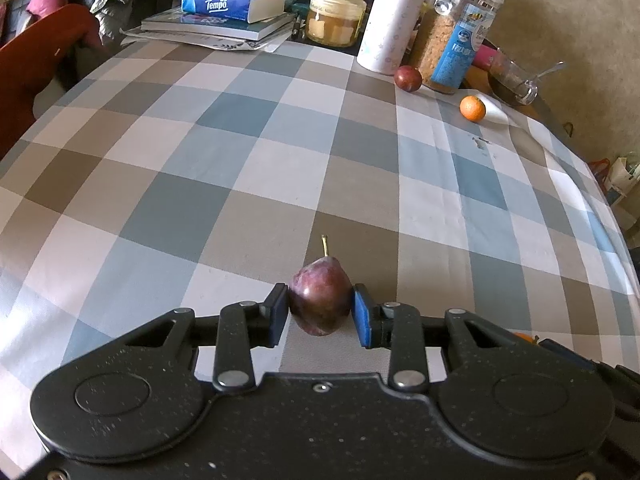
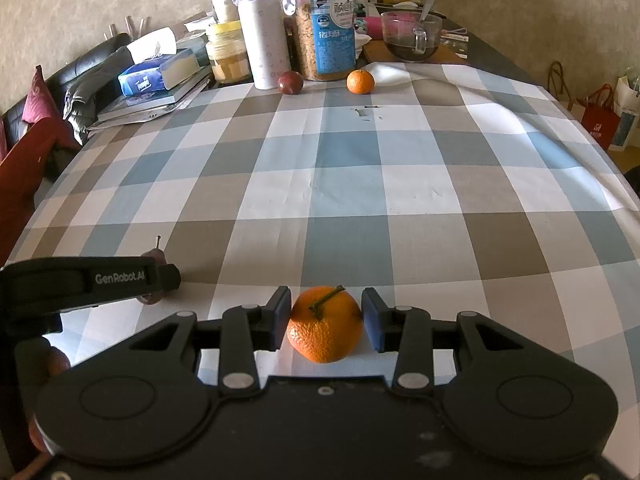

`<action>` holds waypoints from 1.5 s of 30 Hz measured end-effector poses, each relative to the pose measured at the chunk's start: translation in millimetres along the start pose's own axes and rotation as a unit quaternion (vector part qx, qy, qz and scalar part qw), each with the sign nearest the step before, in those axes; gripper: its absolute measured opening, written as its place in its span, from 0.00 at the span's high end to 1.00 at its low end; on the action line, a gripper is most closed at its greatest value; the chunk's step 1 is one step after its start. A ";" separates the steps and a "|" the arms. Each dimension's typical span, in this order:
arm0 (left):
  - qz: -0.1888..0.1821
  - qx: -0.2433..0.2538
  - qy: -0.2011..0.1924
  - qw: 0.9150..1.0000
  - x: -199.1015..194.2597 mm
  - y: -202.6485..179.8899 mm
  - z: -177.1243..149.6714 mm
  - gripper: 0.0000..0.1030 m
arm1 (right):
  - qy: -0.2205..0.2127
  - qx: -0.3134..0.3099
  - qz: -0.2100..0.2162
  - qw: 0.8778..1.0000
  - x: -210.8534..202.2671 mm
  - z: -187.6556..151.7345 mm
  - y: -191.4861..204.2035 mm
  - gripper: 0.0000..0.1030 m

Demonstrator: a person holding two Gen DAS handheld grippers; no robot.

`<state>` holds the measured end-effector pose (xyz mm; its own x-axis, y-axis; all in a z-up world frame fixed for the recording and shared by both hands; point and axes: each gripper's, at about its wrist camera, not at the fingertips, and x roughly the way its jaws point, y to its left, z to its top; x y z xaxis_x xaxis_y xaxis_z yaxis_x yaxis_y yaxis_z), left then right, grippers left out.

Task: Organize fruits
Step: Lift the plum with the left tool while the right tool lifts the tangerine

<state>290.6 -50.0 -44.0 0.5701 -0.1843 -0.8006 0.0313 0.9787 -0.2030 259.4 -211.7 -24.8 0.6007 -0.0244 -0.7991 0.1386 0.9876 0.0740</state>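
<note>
My left gripper (image 1: 320,312) is shut on a dark purple plum (image 1: 320,298) with a stem, low over the checked tablecloth near the front edge. My right gripper (image 2: 325,320) is closed around a stemmed tangerine (image 2: 325,324); the left pad touches it, the right pad shows a thin gap. The left gripper (image 2: 160,280) and its plum show at the left of the right wrist view. A second plum (image 1: 408,78) (image 2: 291,82) and a second tangerine (image 1: 472,108) (image 2: 360,81) lie at the far end of the cloth.
Behind the far fruits stand a white-purple flask (image 2: 262,32), a clear jar with a blue label (image 2: 324,24), a small yellow-lidded jar (image 2: 226,54), a glass bowl with a spoon (image 2: 412,36), and a tissue pack on books (image 2: 160,74). A sofa is on the left.
</note>
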 end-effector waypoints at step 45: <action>0.005 0.025 -0.008 1.000 -1.6 -7.7 -3.2 0.59 | 0.015 0.037 0.014 0.999 2.9 1.6 -7.1 0.57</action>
<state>286.8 -57.6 -42.9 0.5841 -0.1729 -0.7931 0.0663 0.9840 -0.1657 261.4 -219.1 -26.8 0.5811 0.0081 -0.8138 0.1816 0.9735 0.1393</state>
